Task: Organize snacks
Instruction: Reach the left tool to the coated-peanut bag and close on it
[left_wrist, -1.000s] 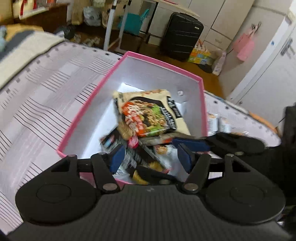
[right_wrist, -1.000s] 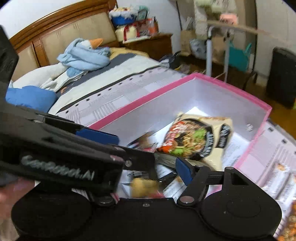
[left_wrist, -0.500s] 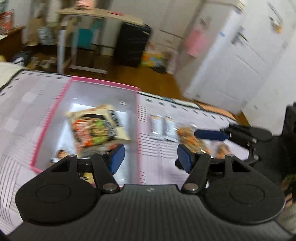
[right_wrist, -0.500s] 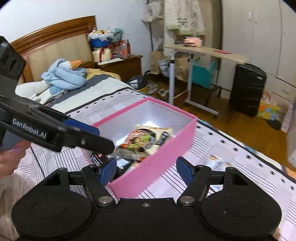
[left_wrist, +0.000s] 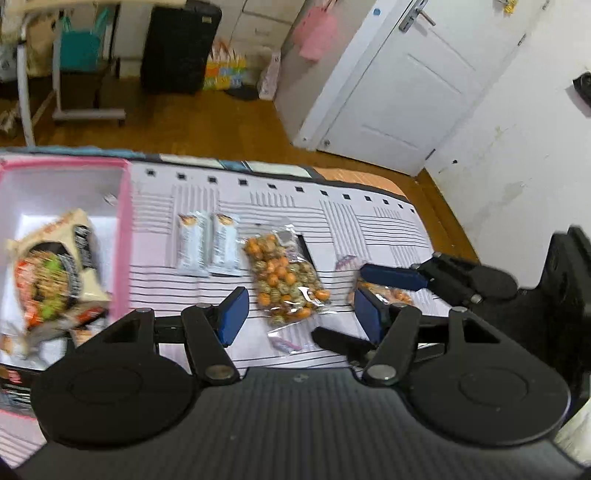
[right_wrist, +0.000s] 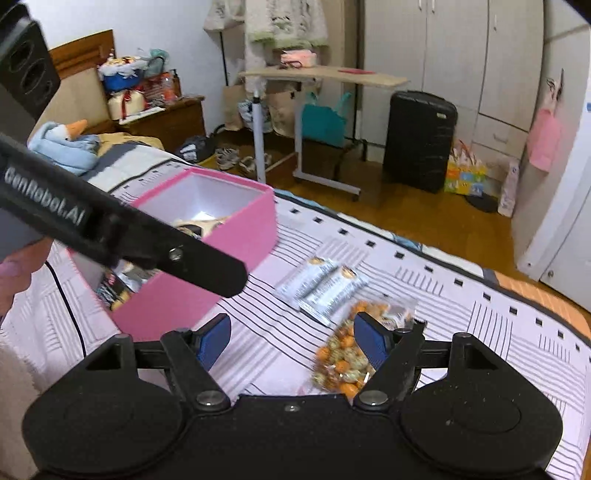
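Pink box at left edge of bed cover, already holding noodle packet plus a few smaller wrappers at its near corner. Just right of box wall, two silver bars side by side, flat on cover. Right of those, clear bag of orange and speckled nuts, lying flat mid-cover, touching nothing but the cover. Further right, smaller orange snack bag near cover's right edge, partly hidden behind pad.

Left gripper above cover, jaws apart, nothing between pads, aimed over nut bag. Right gripper also empty, jaws apart and just been opening wider, hovering near nut bag's left side; seen from left wrist view at far right over small orange bag.

Step in hand, by judgement: between deposits, going for next loose snack. Four items still outside box.

Next move calls for: picking one target per gripper, lowering onto it, pinching crinkly film at a bag end or across bar width, not flat on middle. Likely slippery, nuts shifting inside. Then carry left, over pink wall, release inside.
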